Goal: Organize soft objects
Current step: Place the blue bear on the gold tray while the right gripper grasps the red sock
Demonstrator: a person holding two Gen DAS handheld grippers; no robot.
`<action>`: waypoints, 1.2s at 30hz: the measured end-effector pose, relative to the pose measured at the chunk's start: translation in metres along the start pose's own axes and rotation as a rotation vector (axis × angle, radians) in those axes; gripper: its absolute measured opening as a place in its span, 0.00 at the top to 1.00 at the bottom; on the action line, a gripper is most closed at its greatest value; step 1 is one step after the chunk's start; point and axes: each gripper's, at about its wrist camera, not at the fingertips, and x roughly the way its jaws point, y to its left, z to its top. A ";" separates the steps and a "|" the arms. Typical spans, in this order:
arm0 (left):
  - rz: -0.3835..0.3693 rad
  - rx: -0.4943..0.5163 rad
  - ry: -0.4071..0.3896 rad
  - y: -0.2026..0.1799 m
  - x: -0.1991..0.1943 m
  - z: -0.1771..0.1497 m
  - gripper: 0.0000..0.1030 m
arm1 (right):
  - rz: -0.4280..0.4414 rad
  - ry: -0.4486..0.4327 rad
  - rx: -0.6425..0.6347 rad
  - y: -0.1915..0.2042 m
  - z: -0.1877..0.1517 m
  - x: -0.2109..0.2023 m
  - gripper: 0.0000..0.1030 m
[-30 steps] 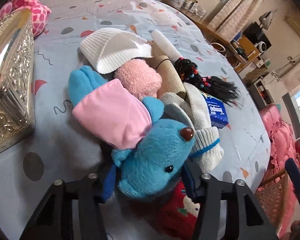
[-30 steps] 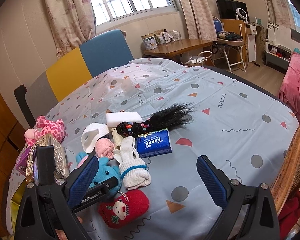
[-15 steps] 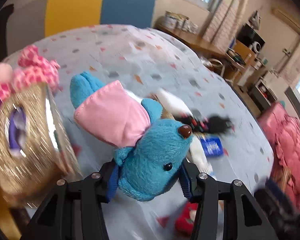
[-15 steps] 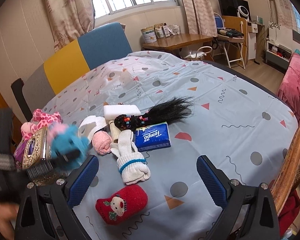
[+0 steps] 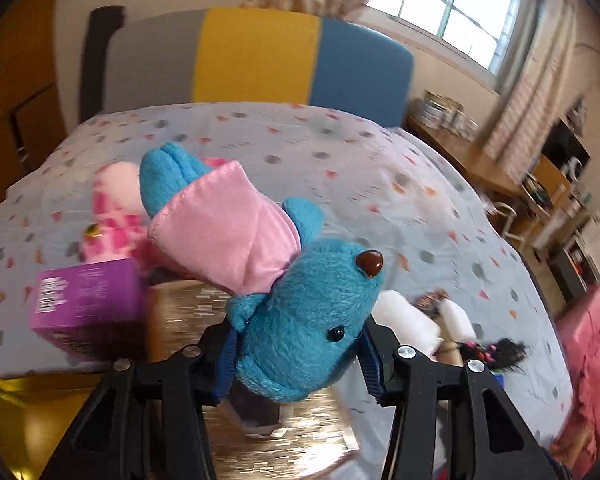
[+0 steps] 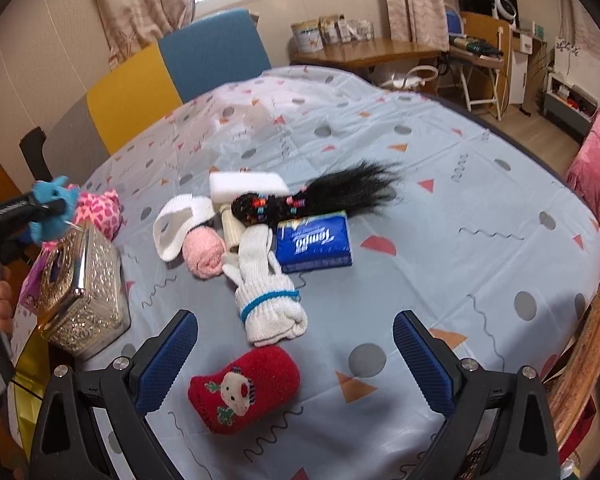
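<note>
Lifted off the cloth since a second ago, the blue plush [image 5: 300, 336] is now in the air over the silver box [image 6: 82, 280] at the left edge of the table [image 6: 480, 220], and no longer lies in the pile with the other soft things. The left tongs [image 5: 296, 354] are closed on its head, with the pink ear [image 5: 224, 232] pointing to the far side. Beside the box are a purple carton [image 5: 84, 300] and a pink toy [image 6: 100, 208]. I judge the task is at an early stage: only this one plush is carried, and I cannot tell where it should go. Going to the right, the white hat [image 6: 176, 228], the pink sock [image 6: 204, 252], the white glove [image 6: 268, 300], the red sock [image 6: 246, 388], the tissue pack [image 6: 314, 244] and the black hair piece [image 6: 324, 196] wait in the middle. The right tongs [image 6: 296, 360] hang wide and empty over the near side, just above the red sock. To the right the cloth is bare up to the edge, so there is much room, but the left side is crowded and close to the table edge.
</note>
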 end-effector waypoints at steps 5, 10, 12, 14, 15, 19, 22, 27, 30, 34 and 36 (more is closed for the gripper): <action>0.061 -0.053 -0.016 0.044 -0.014 -0.009 0.50 | 0.051 0.103 0.037 0.001 -0.003 0.017 0.03; 0.110 -0.095 -0.021 0.084 -0.028 -0.027 0.50 | 0.106 0.201 0.082 0.007 -0.015 0.036 0.03; 0.124 -0.112 -0.022 0.097 -0.035 -0.035 0.50 | 0.100 0.234 0.090 0.010 -0.021 0.044 0.03; 0.133 -0.135 -0.026 0.112 -0.042 -0.043 0.50 | 0.095 0.264 0.098 0.012 -0.028 0.052 0.03; 0.145 -0.145 -0.031 0.120 -0.048 -0.049 0.50 | 0.093 0.274 0.102 0.013 -0.030 0.056 0.03; 0.166 -0.174 -0.037 0.143 -0.063 -0.070 0.49 | 0.063 0.307 0.100 0.014 -0.035 0.068 0.07; 0.184 -0.209 -0.034 0.163 -0.073 -0.087 0.49 | 0.040 0.318 0.081 0.017 -0.036 0.072 0.15; 0.220 -0.263 0.005 0.197 -0.078 -0.119 0.48 | 0.009 0.311 0.005 0.029 -0.038 0.073 0.48; 0.245 -0.305 0.048 0.219 -0.073 -0.136 0.47 | 0.004 0.313 -0.023 0.033 -0.039 0.073 0.62; 0.291 -0.324 0.098 0.239 -0.062 -0.152 0.46 | 0.009 0.309 -0.089 0.045 -0.040 0.073 0.71; 0.307 -0.338 0.111 0.248 -0.060 -0.160 0.43 | 0.002 0.302 -0.120 0.051 -0.041 0.073 0.73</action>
